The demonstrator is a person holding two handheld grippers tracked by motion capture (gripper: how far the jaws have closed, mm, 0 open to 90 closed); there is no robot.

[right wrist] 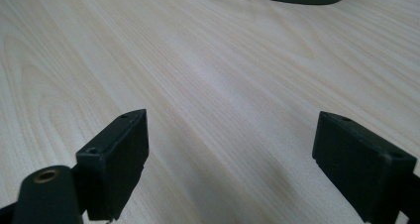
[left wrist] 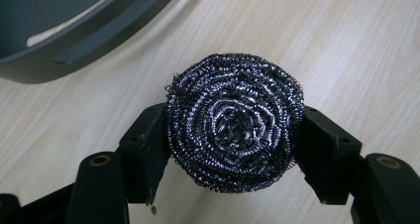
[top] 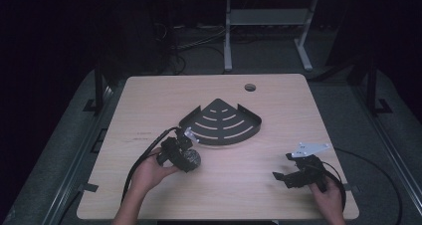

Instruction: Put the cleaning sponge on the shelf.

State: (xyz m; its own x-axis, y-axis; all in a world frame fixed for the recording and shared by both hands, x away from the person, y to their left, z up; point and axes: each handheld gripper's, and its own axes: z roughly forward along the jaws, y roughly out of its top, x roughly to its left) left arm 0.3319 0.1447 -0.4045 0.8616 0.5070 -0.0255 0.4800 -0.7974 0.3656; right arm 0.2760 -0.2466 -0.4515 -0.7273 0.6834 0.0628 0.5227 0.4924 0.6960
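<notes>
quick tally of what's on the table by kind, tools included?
Steel scourer: 1, clamped in the left tool
Dark corner shelf tray: 1
Handheld tools: 2, the right tool open over bare table
Total: 4
</notes>
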